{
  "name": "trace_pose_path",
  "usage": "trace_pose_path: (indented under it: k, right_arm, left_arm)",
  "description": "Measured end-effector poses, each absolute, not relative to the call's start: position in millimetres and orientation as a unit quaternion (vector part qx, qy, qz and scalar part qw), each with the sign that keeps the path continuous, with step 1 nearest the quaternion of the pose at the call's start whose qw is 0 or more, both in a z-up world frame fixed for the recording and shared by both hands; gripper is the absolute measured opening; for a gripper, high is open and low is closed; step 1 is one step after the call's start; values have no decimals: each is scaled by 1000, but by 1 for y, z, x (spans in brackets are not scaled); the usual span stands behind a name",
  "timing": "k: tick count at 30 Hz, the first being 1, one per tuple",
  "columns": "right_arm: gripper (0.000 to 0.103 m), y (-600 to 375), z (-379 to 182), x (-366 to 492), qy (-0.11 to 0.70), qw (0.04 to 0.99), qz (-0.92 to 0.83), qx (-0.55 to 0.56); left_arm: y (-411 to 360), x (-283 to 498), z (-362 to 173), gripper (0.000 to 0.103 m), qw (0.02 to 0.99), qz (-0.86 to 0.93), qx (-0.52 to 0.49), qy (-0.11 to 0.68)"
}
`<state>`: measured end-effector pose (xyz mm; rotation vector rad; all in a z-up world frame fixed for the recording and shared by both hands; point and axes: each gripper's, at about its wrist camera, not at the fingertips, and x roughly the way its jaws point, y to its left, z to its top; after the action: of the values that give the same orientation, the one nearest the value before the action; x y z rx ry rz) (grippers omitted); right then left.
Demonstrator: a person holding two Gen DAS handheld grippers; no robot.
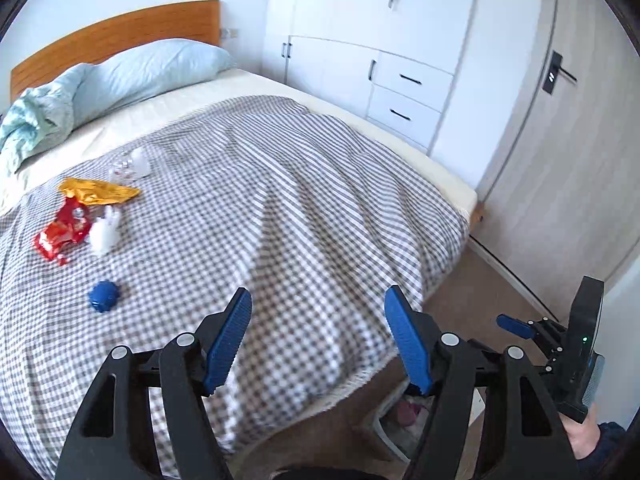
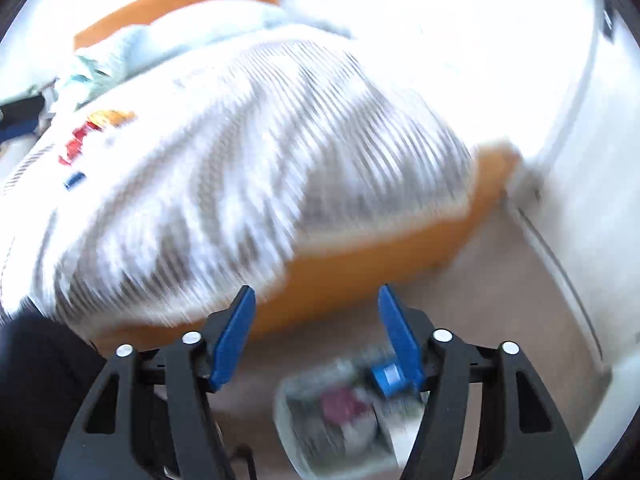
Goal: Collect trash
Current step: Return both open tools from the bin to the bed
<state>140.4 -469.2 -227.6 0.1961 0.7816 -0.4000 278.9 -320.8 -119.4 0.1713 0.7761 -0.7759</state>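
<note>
Bedroom light falls on a bed with a grey checked blanket, a wooden headboard and a pale blue pillow at its far end. On the blanket's left side lies the trash: an orange wrapper, just below it a red wrapper touching a crumpled white piece, a clear plastic item just above the orange one, and a blue cap nearer, apart from the rest. Right of these, at the bottom of the left wrist view, the left gripper hangs over the blanket's near edge, its jaws apart with nothing between them. Further right, white wardrobe drawers stand beside the bed, and the right gripper shows at the edge, held in a hand. In the blurred right wrist view its jaws are also apart and empty, above a bin on the carpet that holds blurred items, one blue piece among them.
</note>
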Motion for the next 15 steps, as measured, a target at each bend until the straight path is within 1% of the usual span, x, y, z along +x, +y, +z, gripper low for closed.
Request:
trace_pose_path:
  k: [4,7,9,12,15]
  right_arm:
    - [63,-440,-192,196,343,923,-167,59]
    - [64,-420,-170,235,323,935,-141,43]
    - [64,-405,-158,260,312,942,-123,34]
    - [64,-386,-145,300,297,950,-96,19]
    - [64,-371,-140,333,290,954,-81,4]
  left_arm:
    - [-252,327,-103,68,879,-325,47,345]
    - [-202,371,-95,70,891,-290,12,350]
    - [-169,402,-99,70,897,-261,-2,357]
    - [-120,439,-108,70,912,-201,5,356]
    - [-77,471,-118,70,917,-166,-5,364]
